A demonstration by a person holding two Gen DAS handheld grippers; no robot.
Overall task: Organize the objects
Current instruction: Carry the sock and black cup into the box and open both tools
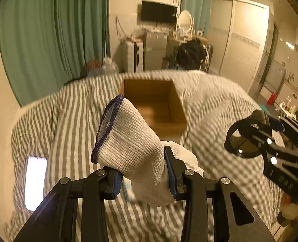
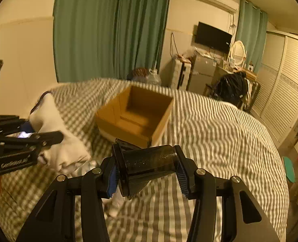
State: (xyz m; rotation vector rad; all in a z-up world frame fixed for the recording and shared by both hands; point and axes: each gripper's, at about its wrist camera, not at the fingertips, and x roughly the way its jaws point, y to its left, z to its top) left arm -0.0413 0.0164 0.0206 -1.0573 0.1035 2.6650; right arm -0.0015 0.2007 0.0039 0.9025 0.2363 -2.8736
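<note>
My left gripper (image 1: pixel 144 178) is shut on a white knit glove (image 1: pixel 132 149) with a dark blue cuff, held above the striped bed. An open cardboard box (image 1: pixel 155 104) sits on the bed just beyond it, and looks empty. My right gripper (image 2: pixel 147 173) is shut on a black plastic cylinder-shaped object (image 2: pixel 149 163), held above the bed in front of the same box (image 2: pixel 137 115). The right gripper with its black object shows at the right of the left wrist view (image 1: pixel 249 139). The left gripper and glove show at the left of the right wrist view (image 2: pixel 54 137).
The bed has a grey-and-white striped cover (image 2: pixel 219 133). A lit phone (image 1: pixel 36 181) lies on it at the left. Green curtains (image 2: pixel 108 28), a wall TV (image 2: pixel 213 37), a dresser with a mirror (image 2: pixel 237 52) and a white wardrobe (image 2: pixel 286 92) stand beyond the bed.
</note>
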